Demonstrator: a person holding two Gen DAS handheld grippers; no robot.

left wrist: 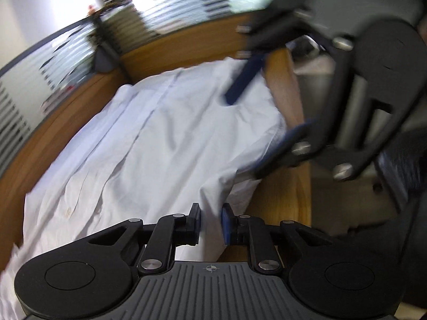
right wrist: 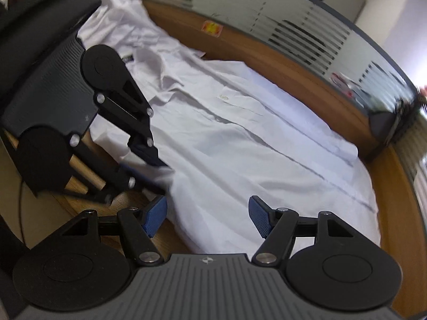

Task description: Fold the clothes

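Item, nearest in the left wrist view: left gripper (left wrist: 210, 224), black two-finger linkage with blue pads, fingers drawn close and pinching a raised fold at the near edge of the white button-front cotton shirt (left wrist: 149, 138). Item, nearest in the right wrist view: right gripper (right wrist: 207, 218), same make, fingers spread wide and released, poised over the shirt's near hem (right wrist: 213, 221) with cloth between the pads but not clamped. Item: the shirt lies spread front-up across the light brown wooden tabletop (right wrist: 395, 186), its chest pocket (right wrist: 234, 101) with small embroidered mark uppermost, collar end towards the far left of the right wrist view. Item: bare table edge (left wrist: 280, 200) beside the shirt. Item, farthest: frosted glass partition with horizontal stripes (right wrist: 307, 34) along the table's rear edge.
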